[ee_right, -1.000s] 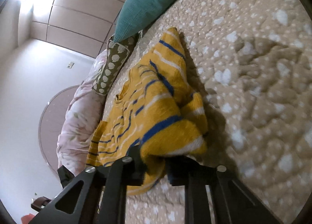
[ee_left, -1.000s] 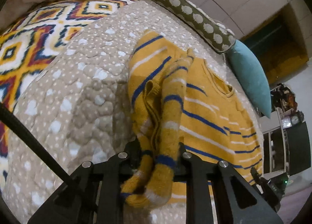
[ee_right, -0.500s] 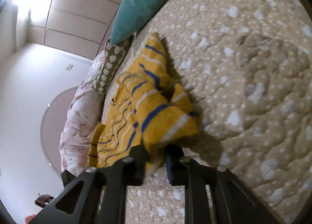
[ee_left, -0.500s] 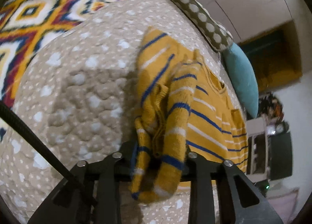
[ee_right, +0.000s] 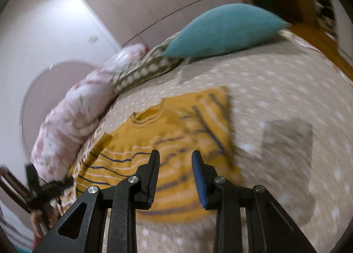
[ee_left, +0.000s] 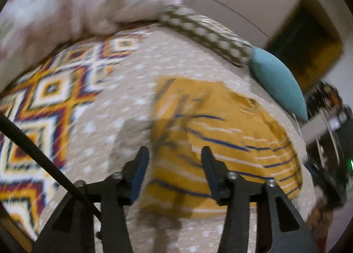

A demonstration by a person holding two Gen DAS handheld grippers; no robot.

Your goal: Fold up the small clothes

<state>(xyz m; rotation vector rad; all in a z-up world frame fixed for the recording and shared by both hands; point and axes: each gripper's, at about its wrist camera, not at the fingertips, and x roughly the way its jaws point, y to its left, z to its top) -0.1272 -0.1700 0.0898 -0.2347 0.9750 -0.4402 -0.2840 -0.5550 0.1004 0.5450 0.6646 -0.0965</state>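
1 yellow striped sweater (ee_left: 220, 142) flat on bedspread (ee_right: 286, 98); 2 claws, left claw (ee_left: 175, 156), right claw (ee_right: 175, 160), just opened, empty.

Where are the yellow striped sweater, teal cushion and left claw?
yellow striped sweater (ee_left: 220, 134): left wrist view, middle of its body.
teal cushion (ee_right: 222, 32): right wrist view, centre of its face.
left claw (ee_left: 175, 153): left wrist view, midway between its open fingertips.

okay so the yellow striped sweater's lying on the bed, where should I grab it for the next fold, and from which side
Probably the near hem of the yellow striped sweater, from above at the bed's near side. It lies flat on the dotted quilt, neckline pointing at the teal pillow, so the hem edge is the closest free edge. Both grippers' jaws have just opened, empty.
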